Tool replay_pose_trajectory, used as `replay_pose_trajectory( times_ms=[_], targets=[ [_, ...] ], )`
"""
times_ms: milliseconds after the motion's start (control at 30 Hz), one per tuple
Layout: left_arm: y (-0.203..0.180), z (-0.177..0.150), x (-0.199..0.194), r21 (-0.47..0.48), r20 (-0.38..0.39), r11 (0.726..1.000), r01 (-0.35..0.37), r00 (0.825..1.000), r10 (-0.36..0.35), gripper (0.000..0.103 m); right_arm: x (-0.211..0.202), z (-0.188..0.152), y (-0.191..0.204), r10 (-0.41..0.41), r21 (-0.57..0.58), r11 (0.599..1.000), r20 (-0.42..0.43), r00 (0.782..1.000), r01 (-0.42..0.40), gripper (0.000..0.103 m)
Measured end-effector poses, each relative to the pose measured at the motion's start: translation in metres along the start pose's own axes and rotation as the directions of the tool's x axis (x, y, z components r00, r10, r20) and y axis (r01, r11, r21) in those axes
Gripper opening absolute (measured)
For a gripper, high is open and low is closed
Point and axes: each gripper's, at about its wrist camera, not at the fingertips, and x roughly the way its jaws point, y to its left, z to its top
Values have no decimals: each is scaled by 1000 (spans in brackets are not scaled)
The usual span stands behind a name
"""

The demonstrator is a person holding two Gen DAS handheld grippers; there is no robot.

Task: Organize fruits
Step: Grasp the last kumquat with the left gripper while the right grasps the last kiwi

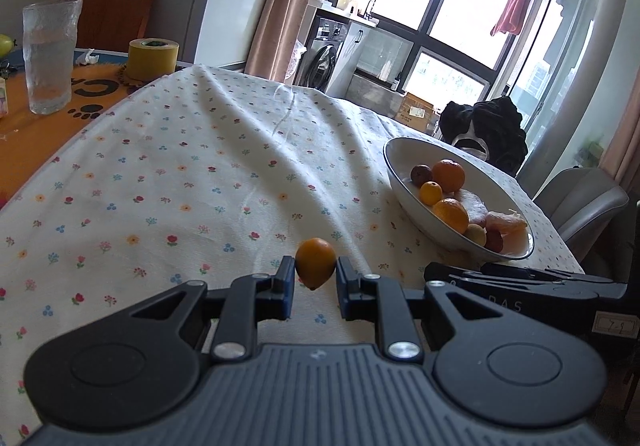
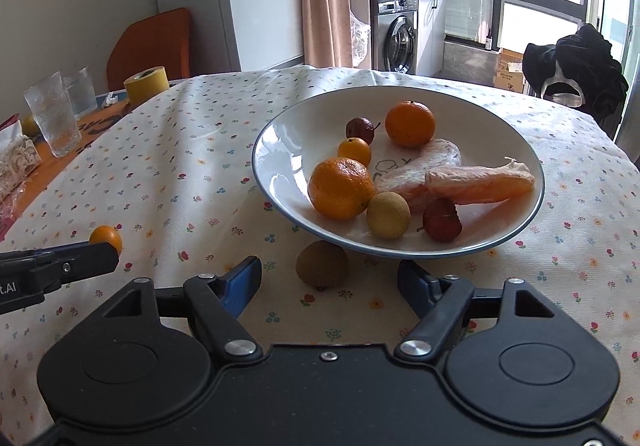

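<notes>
Kumquat sits pinched in my left gripper, just above the tablecloth. My right gripper is wide apart around a brown longan by the plate.

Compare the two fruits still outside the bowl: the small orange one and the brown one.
The kumquat is bright orange and smooth; the longan is dull brown and matte. The kumquat sits between the left gripper's fingers, which are nearly closed on it; the longan lies ahead of the right gripper's wide-open fingers, untouched. The longan lies just below the bowl's rim; the kumquat is farther off. Both are small, roundish, and outside the bowl.
</notes>
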Motion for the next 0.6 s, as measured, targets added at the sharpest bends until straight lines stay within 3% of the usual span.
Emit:
replay_pose_trajectory(
  times_ms=[100, 133, 300, 600],
  targets=[
    [-1, -1, -1, 0, 2, 1000, 4, 1000, -4, 20, -3, -1, -1, -35, -27, 999, 7, 999, 35, 40],
    [-1, -1, -2, 0, 3, 1000, 3, 1000, -3, 20, -4, 0, -3, -5, -28, 1000, 6, 1000, 5, 25],
    [-7, -3, -5, 5, 7, 1000, 11, 1000, -11, 20, -12, -3, -6, 78, -26, 997, 4, 997, -78, 25],
    [-23, -1, -7, 29, 12, 999, 30, 999, -30, 20, -40, -5, -7, 146, -58, 988, 73, 987, -141, 25]
  ],
)
